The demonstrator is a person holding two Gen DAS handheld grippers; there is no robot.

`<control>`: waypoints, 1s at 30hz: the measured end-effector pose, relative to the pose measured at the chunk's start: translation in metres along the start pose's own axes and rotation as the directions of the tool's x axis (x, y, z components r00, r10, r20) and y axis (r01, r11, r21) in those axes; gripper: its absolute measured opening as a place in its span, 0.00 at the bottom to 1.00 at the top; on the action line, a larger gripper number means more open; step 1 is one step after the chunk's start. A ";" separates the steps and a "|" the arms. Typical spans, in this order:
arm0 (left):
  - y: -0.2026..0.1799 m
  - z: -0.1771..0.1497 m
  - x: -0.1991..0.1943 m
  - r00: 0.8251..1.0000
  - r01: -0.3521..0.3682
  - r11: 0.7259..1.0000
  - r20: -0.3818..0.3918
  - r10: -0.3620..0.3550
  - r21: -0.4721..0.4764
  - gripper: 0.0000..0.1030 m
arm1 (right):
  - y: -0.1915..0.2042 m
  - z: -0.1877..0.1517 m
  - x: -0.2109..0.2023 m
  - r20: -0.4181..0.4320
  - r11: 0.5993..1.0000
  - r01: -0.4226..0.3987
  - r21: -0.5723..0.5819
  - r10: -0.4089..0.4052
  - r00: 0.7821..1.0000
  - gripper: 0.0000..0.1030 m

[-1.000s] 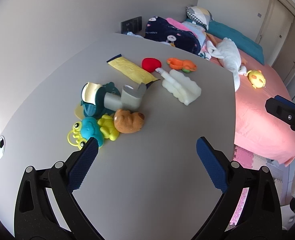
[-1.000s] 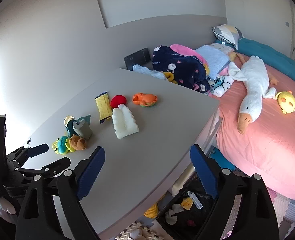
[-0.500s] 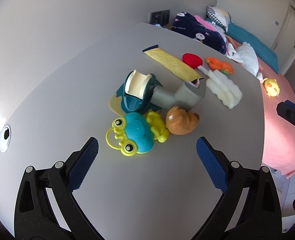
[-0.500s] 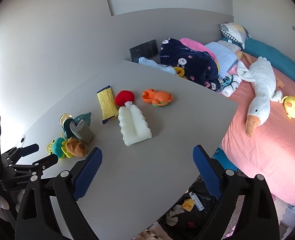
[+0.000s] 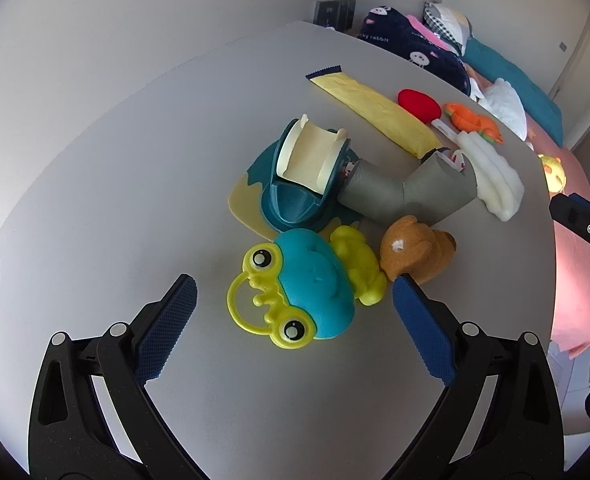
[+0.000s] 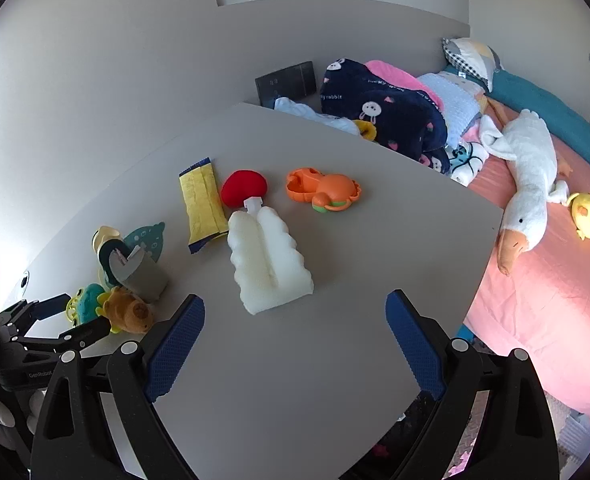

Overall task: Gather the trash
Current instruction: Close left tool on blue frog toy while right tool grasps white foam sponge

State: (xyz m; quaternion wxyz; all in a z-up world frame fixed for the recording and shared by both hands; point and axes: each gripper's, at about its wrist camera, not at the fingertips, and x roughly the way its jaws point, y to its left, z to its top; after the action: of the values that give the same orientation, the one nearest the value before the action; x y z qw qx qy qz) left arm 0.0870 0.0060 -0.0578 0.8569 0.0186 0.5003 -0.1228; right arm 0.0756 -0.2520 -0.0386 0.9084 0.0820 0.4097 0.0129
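On the grey table (image 5: 135,160) lie a yellow wrapper (image 5: 375,116), a crumpled grey packet (image 5: 407,196) and a white foam piece (image 5: 491,176) among toys. My left gripper (image 5: 293,286) is open and low over a blue-and-yellow frog toy (image 5: 307,280), with a brown bear toy (image 5: 415,254) by its right finger. In the right wrist view my right gripper (image 6: 295,300) is wide open and empty, just short of the foam piece (image 6: 267,260). The yellow wrapper (image 6: 203,204) and grey packet (image 6: 139,272) lie to its left.
A teal toy with a cream roller (image 5: 307,176), a red mushroom (image 6: 243,188) and an orange toy (image 6: 323,190) share the table. A pink bed (image 6: 555,300) with a goose plush (image 6: 527,184) and blankets (image 6: 387,112) adjoins the table's right edge. A wall runs along the left.
Both grippers have come forward and lower over the table. The frog toy now sits between the left fingertips, and the foam piece lies closer to the right gripper.
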 end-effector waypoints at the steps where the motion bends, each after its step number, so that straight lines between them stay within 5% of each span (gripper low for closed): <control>1: 0.001 0.001 0.003 1.000 -0.002 1.000 -0.004 0.002 0.002 0.92 | 0.000 0.002 0.003 -0.002 1.000 0.002 0.000 -0.002 1.000 0.89; 9: 0.007 0.005 0.008 1.000 0.011 1.000 0.016 -0.012 0.010 0.90 | 0.010 0.018 0.032 -0.026 0.999 0.015 -0.039 -0.016 1.000 0.89; 18: 0.017 0.002 0.001 0.998 -0.018 1.000 0.053 0.018 -0.004 0.54 | 0.020 0.026 0.062 -0.049 0.996 0.017 -0.093 -0.021 0.999 0.89; 21: 0.022 0.000 -0.002 0.999 -0.005 1.000 0.053 0.006 -0.018 0.54 | 0.022 0.027 0.069 -0.058 0.994 0.006 -0.108 -0.013 0.998 0.75; 23: 0.023 -0.002 -0.003 0.999 -0.007 1.000 0.052 0.008 -0.021 0.54 | 0.023 0.027 0.075 -0.091 0.994 -0.006 -0.111 -0.004 0.996 0.50; 30: 0.031 -0.007 -0.009 0.999 0.017 0.997 0.046 -0.014 -0.072 0.54 | 0.027 0.022 0.072 -0.134 0.994 -0.005 -0.113 -0.011 0.991 0.41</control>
State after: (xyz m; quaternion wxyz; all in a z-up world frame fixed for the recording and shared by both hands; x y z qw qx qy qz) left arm 0.0844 0.0384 -0.0565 0.8671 -0.0192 0.4850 -0.1118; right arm 0.1411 -0.2219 -0.0738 0.8820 0.0287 0.4686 0.0402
